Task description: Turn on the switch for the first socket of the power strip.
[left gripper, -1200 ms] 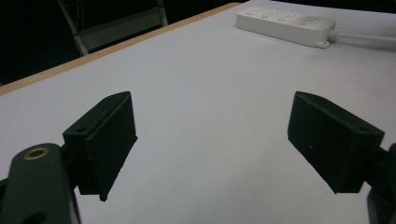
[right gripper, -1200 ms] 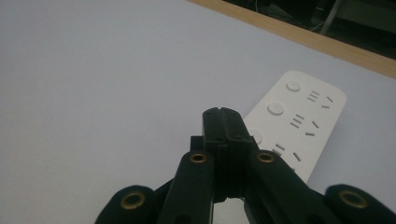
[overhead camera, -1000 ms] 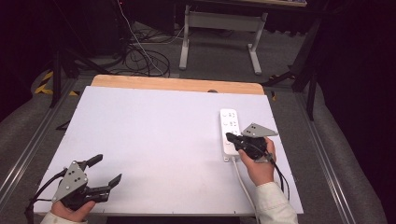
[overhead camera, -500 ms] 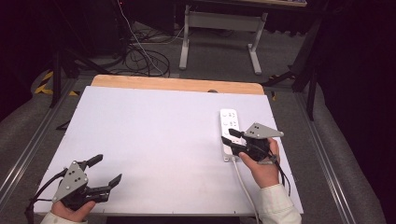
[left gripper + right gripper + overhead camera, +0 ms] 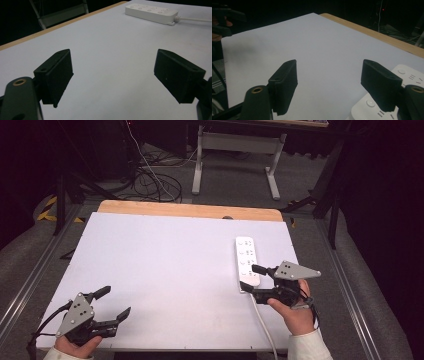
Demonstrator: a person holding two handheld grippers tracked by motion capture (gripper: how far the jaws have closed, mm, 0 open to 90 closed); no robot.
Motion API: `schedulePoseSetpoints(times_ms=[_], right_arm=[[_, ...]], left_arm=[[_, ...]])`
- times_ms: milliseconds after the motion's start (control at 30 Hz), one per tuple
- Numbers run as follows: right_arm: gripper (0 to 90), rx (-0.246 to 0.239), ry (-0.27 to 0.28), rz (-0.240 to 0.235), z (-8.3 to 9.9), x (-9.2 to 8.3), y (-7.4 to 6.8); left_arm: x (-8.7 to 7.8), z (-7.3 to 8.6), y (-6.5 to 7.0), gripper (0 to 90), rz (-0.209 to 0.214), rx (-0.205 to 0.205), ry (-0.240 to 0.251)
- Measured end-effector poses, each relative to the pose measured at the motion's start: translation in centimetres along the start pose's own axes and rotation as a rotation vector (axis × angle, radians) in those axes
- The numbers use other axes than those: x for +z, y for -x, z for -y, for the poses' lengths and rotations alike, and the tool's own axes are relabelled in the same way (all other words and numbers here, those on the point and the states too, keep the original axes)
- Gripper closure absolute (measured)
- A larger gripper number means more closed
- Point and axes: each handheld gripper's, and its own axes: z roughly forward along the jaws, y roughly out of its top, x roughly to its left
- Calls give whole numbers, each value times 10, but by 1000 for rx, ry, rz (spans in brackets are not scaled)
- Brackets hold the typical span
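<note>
A white power strip [image 5: 247, 262] lies lengthwise at the right of the white table top [image 5: 170, 265]. Its white cable [image 5: 263, 322] runs off the front edge. My right gripper [image 5: 249, 277] hovers at the strip's near end, pointing left. Its jaws have just been opening and now stand open with nothing between them. In the right gripper view, the strip [image 5: 384, 105] sits below the right jaw of that gripper [image 5: 329, 82]. My left gripper [image 5: 115, 301] rests open and empty at the front left corner. The left gripper view shows its wide jaws [image 5: 113, 77] over bare table, with the strip [image 5: 152, 11] far off.
A wooden strip [image 5: 190, 211] borders the table's far edge. Behind it, tangled cables [image 5: 155, 180] lie on the floor beside a grey desk frame [image 5: 237, 145]. Metal rails [image 5: 30, 275] run along both sides of the table.
The right gripper was shut at the power strip's near end; it has opened and drawn back slightly to the right and upward. The left gripper has not moved.
</note>
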Motion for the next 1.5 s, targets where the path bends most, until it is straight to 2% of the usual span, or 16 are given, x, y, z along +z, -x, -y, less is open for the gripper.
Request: schedulePoseSetpoints(times_ms=[100, 133, 333, 467, 767, 1033, 1167, 1300, 1433, 1467, 1500], right_arm=[[286, 8, -16, -17, 3, -3, -4], [305, -7, -21, -34, 8, -7, -6], [283, -2, -17, -54, 24, -11, -8], [268, 8, -19, -46, 35, -11, -7], [140, 47, -21, -44, 61, -9, -6], [115, 40, -54, -32, 75, -4, -8], [115, 64, -79, -24, 87, -1, -8], [115, 112, -84, -50, 96, 0, -5], [115, 97, -111, -43, 100, 0, -6], [115, 61, -143, -35, 103, 0, -8], [115, 52, -157, -31, 104, 0, -9]], left_arm=[[0, 0, 0, 163, 0, 5, 1], [0, 0, 0, 163, -1, 4, 3], [-1, 0, 1, 163, -2, 1, 5], [-3, 0, 2, 163, 2, 2, 6], [-4, 1, 5, 164, 19, 1, -10], [-3, 2, 5, 156, 19, 10, -15], [-1, 3, 4, 154, 18, 11, -25], [0, 3, 4, 154, 18, -5, -39], [0, 4, 4, 148, 15, -10, -39], [0, 4, 4, 146, 14, -9, -38], [0, 5, 4, 144, 12, -11, -38]])
